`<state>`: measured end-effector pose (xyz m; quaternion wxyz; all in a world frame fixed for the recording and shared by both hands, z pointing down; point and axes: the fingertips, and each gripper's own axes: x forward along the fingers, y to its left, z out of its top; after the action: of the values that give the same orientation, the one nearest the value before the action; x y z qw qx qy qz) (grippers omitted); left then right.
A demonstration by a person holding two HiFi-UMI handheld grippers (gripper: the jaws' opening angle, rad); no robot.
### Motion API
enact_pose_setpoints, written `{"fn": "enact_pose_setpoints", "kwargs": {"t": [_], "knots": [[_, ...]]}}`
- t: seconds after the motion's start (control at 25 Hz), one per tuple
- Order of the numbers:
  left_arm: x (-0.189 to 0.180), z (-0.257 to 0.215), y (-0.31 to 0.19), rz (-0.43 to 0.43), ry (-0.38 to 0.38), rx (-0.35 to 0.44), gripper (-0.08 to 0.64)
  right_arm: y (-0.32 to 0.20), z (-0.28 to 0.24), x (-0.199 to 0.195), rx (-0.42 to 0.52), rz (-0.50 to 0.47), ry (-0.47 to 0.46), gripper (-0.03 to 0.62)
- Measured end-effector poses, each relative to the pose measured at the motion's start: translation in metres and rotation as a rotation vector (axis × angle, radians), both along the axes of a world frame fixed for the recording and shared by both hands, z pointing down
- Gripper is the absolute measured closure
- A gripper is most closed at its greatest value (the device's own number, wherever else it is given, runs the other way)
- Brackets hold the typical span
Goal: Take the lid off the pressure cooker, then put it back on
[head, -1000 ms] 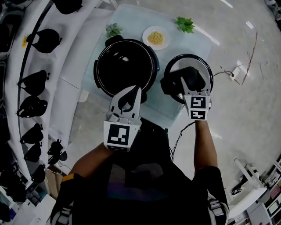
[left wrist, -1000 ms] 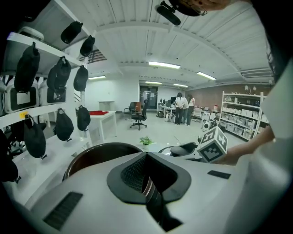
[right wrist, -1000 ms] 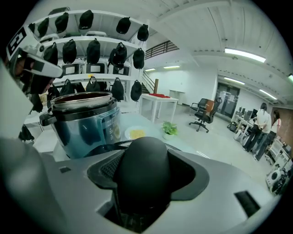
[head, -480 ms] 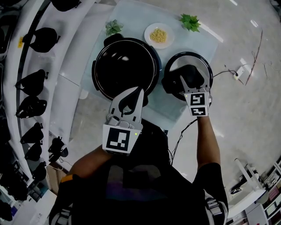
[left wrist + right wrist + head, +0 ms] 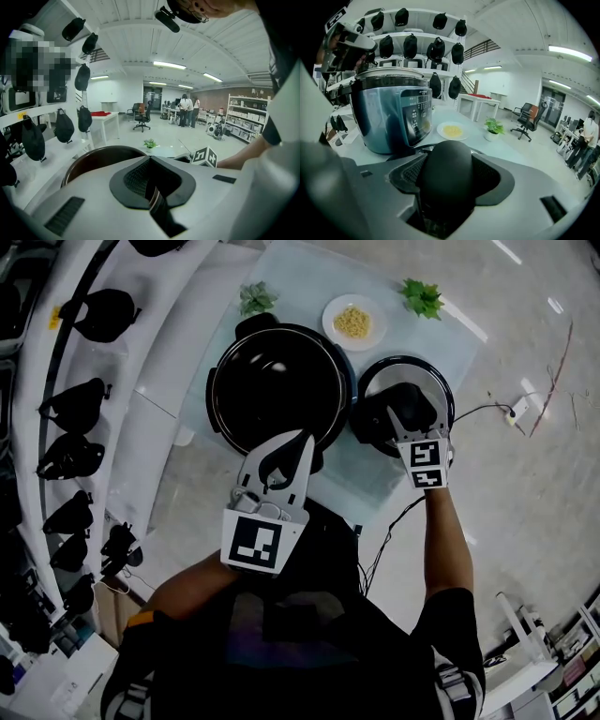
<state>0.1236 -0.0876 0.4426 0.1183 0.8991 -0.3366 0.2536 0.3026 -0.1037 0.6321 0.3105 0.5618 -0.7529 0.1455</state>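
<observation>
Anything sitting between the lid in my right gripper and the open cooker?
Nothing. The head view shows the lid right beside the cooker, only a sliver of bare table between them; the right gripper is shut on its knob.

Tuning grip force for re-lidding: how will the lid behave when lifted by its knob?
Likely rigid: the lid shows a metal rim. The right gripper is shut on only its smooth, rounded black knob, so it could slip or swing off level. Probably heavy for its size, being wide and metal.
</observation>
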Motion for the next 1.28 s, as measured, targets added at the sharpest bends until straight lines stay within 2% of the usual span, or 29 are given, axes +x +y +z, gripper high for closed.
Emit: {"fn": "enact_pose_setpoints", "kwargs": {"t": [0.68, 0.88, 1.04, 1.28], "knots": [[-0.006, -0.015, 0.001, -0.016, 0.022, 0.029, 0.552, 0.002, -0.001, 0.003, -0.055, 0.002, 0.002, 0.276], [-0.010, -0.026, 0.005, -0.020, 0.035, 0.055, 0.554, 0.010, -0.042, 0.010, 0.008, 0.086, -0.014, 0.278], [-0.014, -0.038, 0.008, -0.011, 0.037, 0.115, 0.554, 0.021, -0.079, 0.006, 0.050, 0.146, -0.034, 0.281], [-0.024, -0.049, 0.023, -0.010, 0.040, 0.142, 0.552, 0.046, -0.134, -0.017, 0.139, 0.259, -0.079, 0.386]]}}
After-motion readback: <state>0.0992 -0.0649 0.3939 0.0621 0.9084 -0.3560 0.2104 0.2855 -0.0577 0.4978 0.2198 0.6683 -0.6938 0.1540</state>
